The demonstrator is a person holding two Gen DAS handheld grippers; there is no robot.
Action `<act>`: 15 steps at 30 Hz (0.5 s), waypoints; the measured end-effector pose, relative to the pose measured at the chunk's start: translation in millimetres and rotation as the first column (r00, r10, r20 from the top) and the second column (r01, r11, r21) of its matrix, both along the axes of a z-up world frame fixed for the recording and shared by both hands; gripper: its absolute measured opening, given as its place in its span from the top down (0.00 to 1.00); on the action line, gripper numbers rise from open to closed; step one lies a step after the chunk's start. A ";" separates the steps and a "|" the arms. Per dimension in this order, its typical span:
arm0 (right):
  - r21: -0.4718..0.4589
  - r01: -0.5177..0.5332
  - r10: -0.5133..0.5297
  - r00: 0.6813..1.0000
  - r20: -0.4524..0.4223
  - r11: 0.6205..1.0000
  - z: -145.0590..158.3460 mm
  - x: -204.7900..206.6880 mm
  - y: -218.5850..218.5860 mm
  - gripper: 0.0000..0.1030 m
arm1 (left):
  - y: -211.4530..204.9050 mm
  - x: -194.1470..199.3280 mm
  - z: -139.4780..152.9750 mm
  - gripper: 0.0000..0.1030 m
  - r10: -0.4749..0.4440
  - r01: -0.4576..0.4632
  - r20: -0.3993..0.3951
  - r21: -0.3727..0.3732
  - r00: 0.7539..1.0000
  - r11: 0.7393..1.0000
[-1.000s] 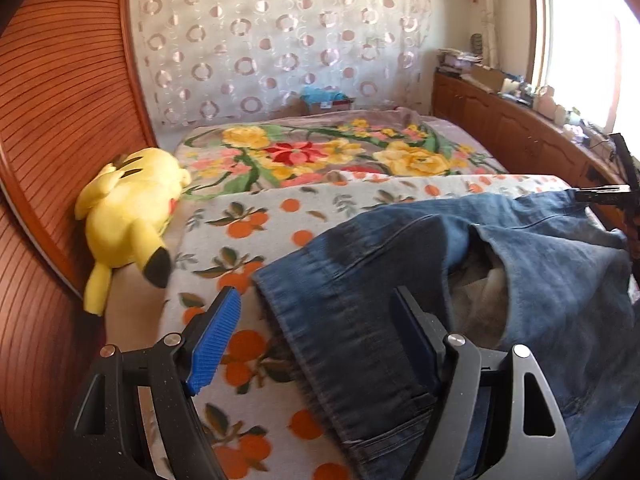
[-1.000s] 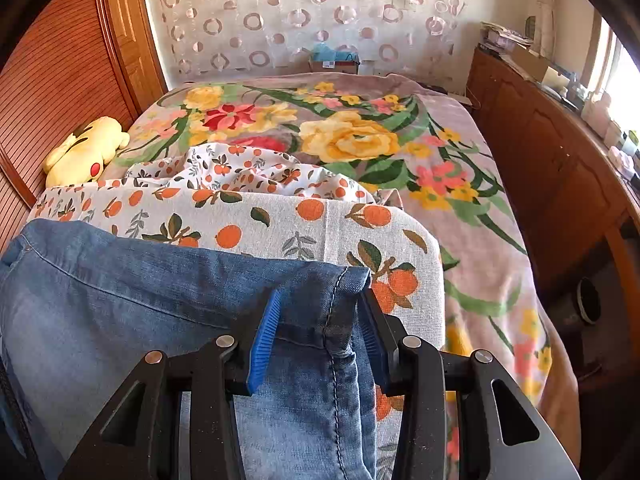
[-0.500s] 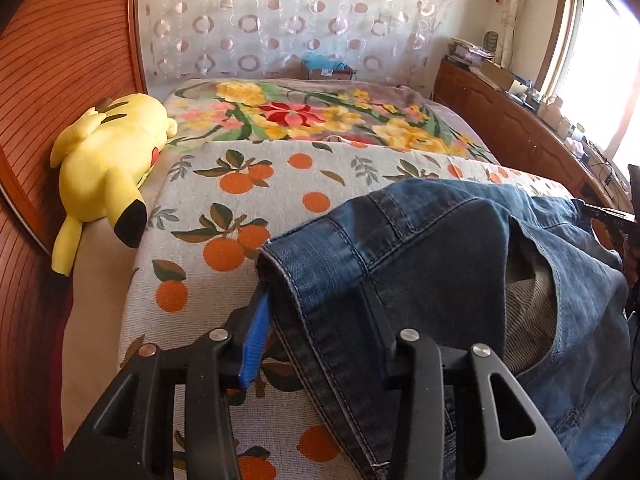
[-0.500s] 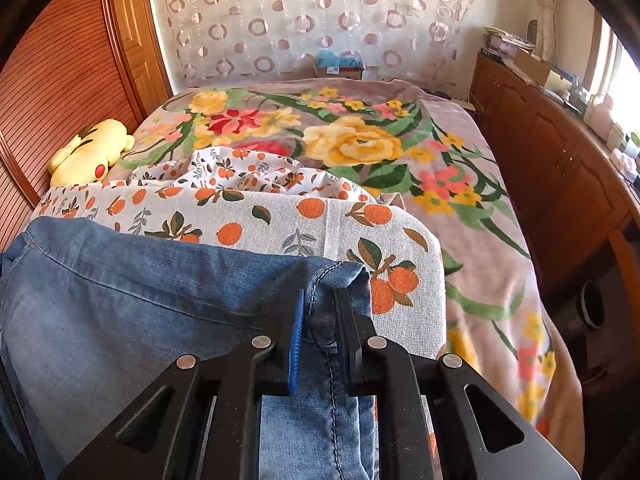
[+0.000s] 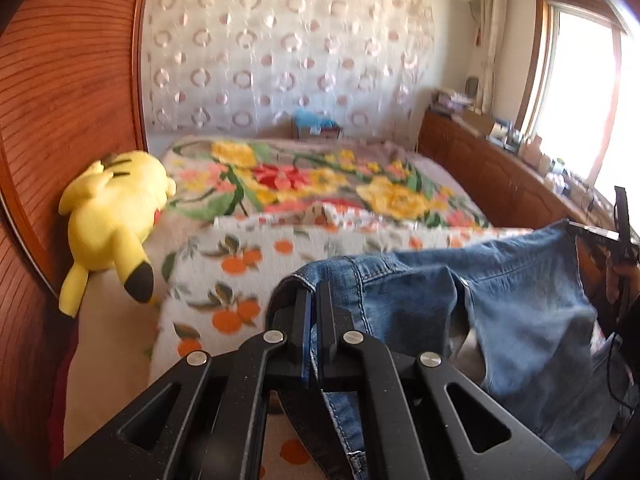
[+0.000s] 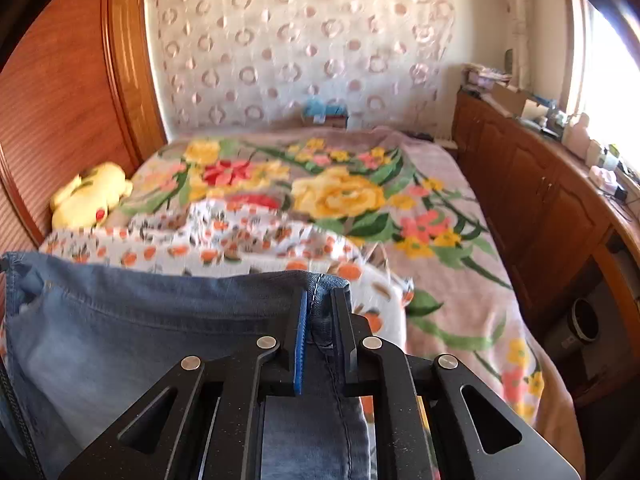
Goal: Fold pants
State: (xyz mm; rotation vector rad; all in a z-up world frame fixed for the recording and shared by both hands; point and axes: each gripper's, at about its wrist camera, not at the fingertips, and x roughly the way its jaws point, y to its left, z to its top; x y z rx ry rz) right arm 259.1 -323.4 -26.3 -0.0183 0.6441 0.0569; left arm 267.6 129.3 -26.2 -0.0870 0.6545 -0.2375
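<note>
Blue jeans (image 5: 520,300) lie across the bed on an orange-print cloth (image 5: 240,256). My left gripper (image 5: 314,292) is shut on the jeans' left corner, with folded denim pinched between its pads and held a little above the cloth. In the right wrist view the jeans (image 6: 140,320) spread out to the left. My right gripper (image 6: 320,294) has its jaws closing on the seamed right corner, and the pads press on the denim. That right gripper and the hand holding it also show at the far right edge of the left wrist view.
A yellow plush toy (image 5: 112,216) lies against the wooden headboard (image 5: 60,120) at the left. A floral blanket (image 6: 340,192) covers the far part of the bed. Wooden cabinets (image 6: 540,200) with clutter on top run along the right under a bright window.
Both grippers have gone from open around the jeans' edge to pinching it. Both have risen, and the held corners now hang lifted off the cloth.
</note>
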 end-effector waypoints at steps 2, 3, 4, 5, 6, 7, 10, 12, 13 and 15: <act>0.004 0.032 -0.032 0.999 0.039 0.999 8.7 -3.5 -2.8 0.90 | 1.0 5.2 10.0 0.98 0.015 -0.015 0.026 0.002 1.000 1.000; 0.010 0.044 -0.044 0.998 0.054 0.999 11.6 -4.2 -3.5 0.90 | 0.3 9.9 13.5 0.98 0.018 -0.019 0.035 0.003 0.999 1.000; 0.011 0.054 -0.055 0.997 0.063 0.998 13.2 -3.7 -3.1 0.90 | -0.1 13.5 14.2 0.98 0.022 -0.022 0.036 0.002 0.999 1.000; 0.006 0.061 -0.062 0.996 0.067 0.998 13.3 -1.8 -1.2 0.90 | -1.2 18.8 14.3 0.98 0.024 -0.024 0.035 0.004 0.999 1.000; -0.002 0.067 -0.067 0.996 0.066 0.998 12.5 2.3 1.2 0.90 | -2.7 25.2 12.8 0.98 0.027 -0.028 0.032 0.011 0.999 1.000; -0.011 0.069 -0.068 0.996 0.057 0.998 9.9 6.7 5.2 0.90 | -3.8 32.1 9.6 0.98 0.037 -0.037 0.027 0.018 0.999 0.999; -0.061 0.078 -0.076 0.997 0.034 0.995 -2.6 24.1 19.3 0.90 | -5.8 48.1 -4.5 0.98 0.053 -0.052 -0.005 0.037 0.999 0.998; -0.107 0.078 -0.076 0.997 0.023 0.991 -11.3 33.6 30.4 0.90 | -8.0 56.5 -14.2 0.98 0.056 -0.055 -0.031 0.052 0.998 0.997; -0.114 0.080 -0.079 0.997 0.010 0.990 -14.6 39.9 33.4 0.90 | -9.8 58.6 -17.8 0.98 0.058 -0.056 -0.039 0.061 0.998 0.997; -0.124 0.076 -0.080 0.996 -0.027 0.989 -21.3 52.8 35.5 0.90 | -13.9 60.1 -24.5 0.98 0.055 -0.050 -0.051 0.096 0.997 0.994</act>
